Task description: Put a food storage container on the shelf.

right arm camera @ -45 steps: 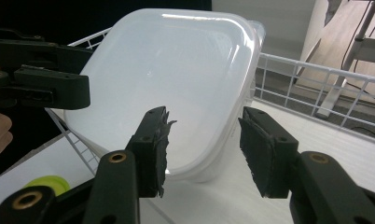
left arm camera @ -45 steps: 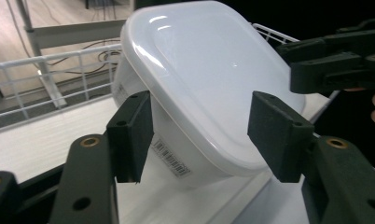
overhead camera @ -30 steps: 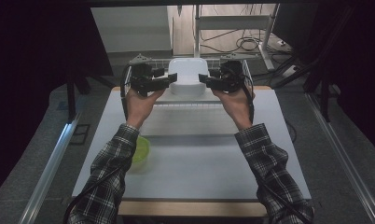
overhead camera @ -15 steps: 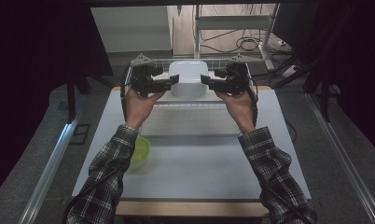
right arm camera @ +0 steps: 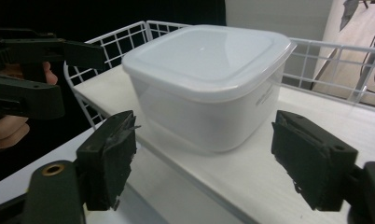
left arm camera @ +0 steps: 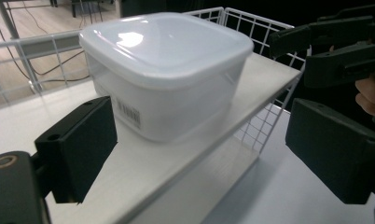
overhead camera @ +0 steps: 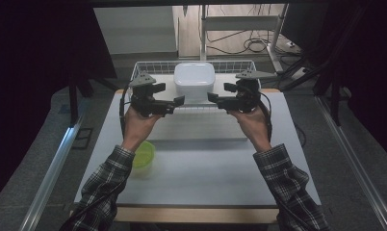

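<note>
Flanking the white lidded container (overhead camera: 195, 81) on the wire-railed shelf (overhead camera: 148, 67), the left gripper (overhead camera: 178, 102) and right gripper (overhead camera: 213, 98) have just been opening, jaws spread and empty; the box sits just beyond both, between them. Next, likely closing in squarely for a two-sided grip.

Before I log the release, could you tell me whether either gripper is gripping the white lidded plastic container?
No: the white lidded plastic container stands free on the shelf, with the left gripper and right gripper open, short of it.
</note>
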